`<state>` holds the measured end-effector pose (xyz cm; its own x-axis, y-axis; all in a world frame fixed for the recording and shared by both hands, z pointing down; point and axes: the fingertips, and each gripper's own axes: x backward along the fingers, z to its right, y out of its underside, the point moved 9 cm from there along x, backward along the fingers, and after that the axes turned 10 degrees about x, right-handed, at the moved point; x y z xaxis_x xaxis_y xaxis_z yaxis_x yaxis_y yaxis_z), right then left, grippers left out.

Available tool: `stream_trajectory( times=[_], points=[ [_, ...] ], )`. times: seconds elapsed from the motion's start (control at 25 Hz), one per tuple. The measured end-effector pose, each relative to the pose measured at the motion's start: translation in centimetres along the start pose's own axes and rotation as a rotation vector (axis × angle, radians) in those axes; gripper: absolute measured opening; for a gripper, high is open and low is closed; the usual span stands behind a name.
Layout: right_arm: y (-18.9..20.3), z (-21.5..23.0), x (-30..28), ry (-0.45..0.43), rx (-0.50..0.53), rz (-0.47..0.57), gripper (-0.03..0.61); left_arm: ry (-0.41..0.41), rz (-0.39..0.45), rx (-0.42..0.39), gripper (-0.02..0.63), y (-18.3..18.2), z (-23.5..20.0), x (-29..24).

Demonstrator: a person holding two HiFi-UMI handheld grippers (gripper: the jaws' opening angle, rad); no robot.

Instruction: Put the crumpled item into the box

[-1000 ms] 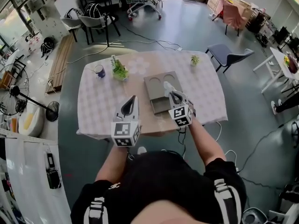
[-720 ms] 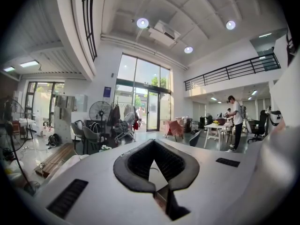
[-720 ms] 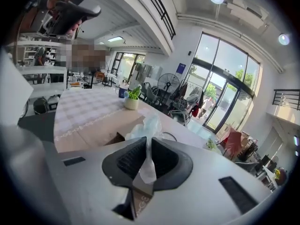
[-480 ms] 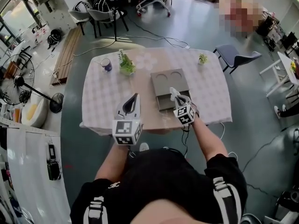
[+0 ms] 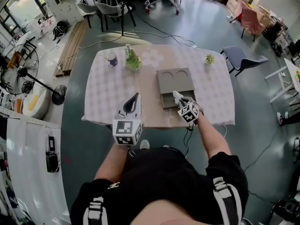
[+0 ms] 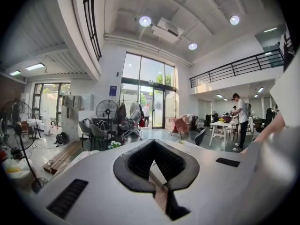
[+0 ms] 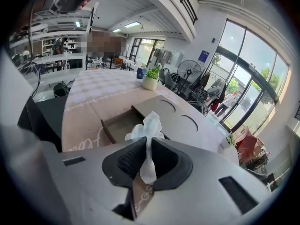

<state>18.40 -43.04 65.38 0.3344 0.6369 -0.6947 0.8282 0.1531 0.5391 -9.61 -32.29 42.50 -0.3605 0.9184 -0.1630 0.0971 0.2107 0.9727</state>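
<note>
Right gripper view gives me the clearest read: the right gripper [image 7: 147, 146] has its jaws nearly together, pinched on the crumpled item [image 7: 149, 122], a white wad that looks like tissue or thin paper, with a ruffled tuft standing above the pads and a thin tail hanging between them. I judge it almost weightless, soft and easily squashed, unlikely to slip from the ribbed dark pads but liable to cling or tear, so a light pinch through the bunched middle suits it better than a hold on a loose corner. It hangs above the open recess of the box [image 7: 107, 131], or just at its near edge. From the head view the box [image 5: 174, 78] is a flat, matte grey-brown slab, stiff like card or board, with two round cut-outs in its top and the shallow rectangular recess on my side. It sits on a table [image 5: 108, 95] under a pale patterned cloth. My left gripper [image 6: 153, 141] is closed on nothing, held clear to the left of the box
</note>
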Motion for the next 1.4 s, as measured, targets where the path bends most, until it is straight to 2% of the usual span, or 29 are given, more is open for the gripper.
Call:
stream_trajectory(
  times=[0.36, 0.68, 1.12, 1.28, 1.4],
  points=[
    [0.8, 0.3, -1.5, -0.063, -0.002, -0.082, 0.034, -0.035, -0.007, 0.014, 0.003, 0.5, -0.4, 0.3],
    [1.5, 2.0, -3.2, -0.052, -0.02, -0.133, 0.035, -0.057, -0.022, 0.022, 0.002, 1.0, -0.6, -0.3],
    [2.0, 2.6, -4.9, -0.055, -0.082, -0.152, 0.043, -0.062, -0.046, 0.017, 0.002, 1.6, -0.8, -1.9],
    [2.1, 3.0, -4.5, -0.062, -0.13, -0.139, 0.075, -0.046, -0.052, 0.014, 0.002, 1.5, -0.6, -2.5],
    [2.2, 3.3, -3.8, -0.071, -0.174, -0.103, 0.129, -0.027, -0.052, 0.011, 0.002, 1.5, -0.2, -3.2]
  ],
)
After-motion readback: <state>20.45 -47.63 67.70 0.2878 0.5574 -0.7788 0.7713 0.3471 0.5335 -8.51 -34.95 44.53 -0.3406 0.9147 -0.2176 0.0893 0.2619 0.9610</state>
